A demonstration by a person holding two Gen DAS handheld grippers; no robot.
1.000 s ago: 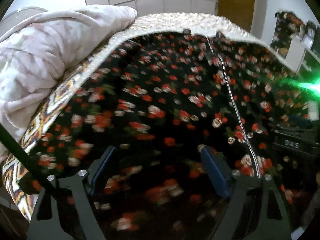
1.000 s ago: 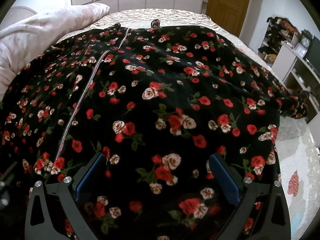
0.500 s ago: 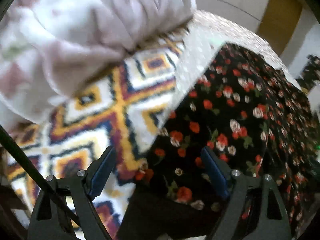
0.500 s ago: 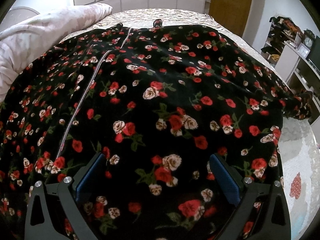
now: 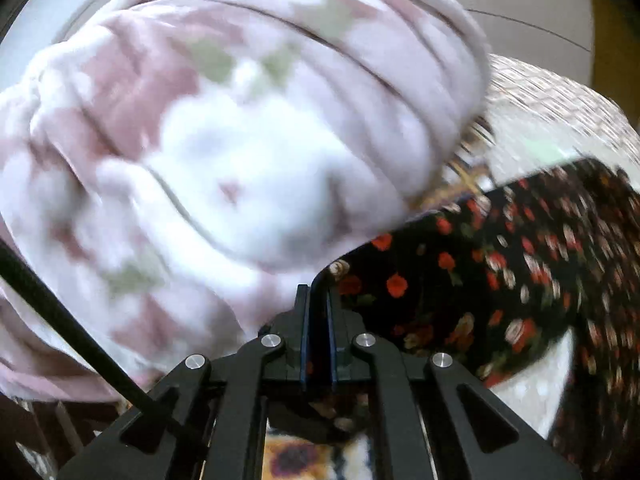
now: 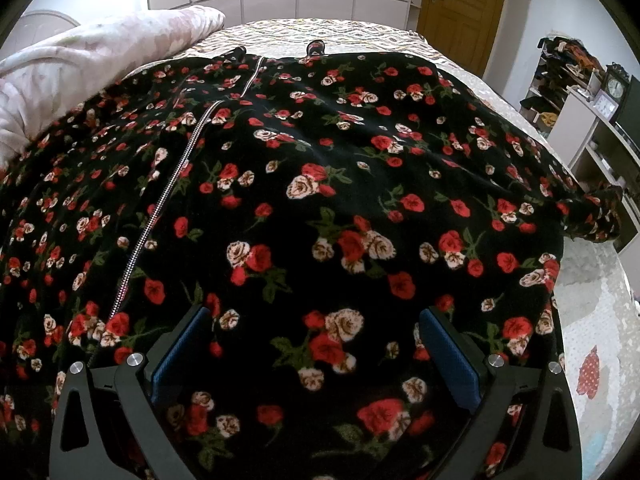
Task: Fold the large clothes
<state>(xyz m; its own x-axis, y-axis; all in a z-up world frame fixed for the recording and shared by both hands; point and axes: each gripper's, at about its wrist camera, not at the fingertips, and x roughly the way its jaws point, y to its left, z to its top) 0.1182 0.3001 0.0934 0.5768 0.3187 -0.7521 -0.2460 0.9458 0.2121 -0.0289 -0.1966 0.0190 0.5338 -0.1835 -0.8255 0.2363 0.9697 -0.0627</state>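
The left gripper (image 5: 318, 300), low in the middle of its view, has its blue-padded fingers pressed together on an edge of the black fleece garment with red and cream roses (image 5: 500, 280), which trails off toward the right of the frame. A crumpled pink and white blanket (image 5: 224, 128) fills the upper left just behind it. In the right wrist view the right gripper (image 6: 316, 344) hangs with fingers spread wide, grasping nothing, above the garment (image 6: 320, 200), which lies spread across the bed, silver zipper (image 6: 172, 184) at left of frame.
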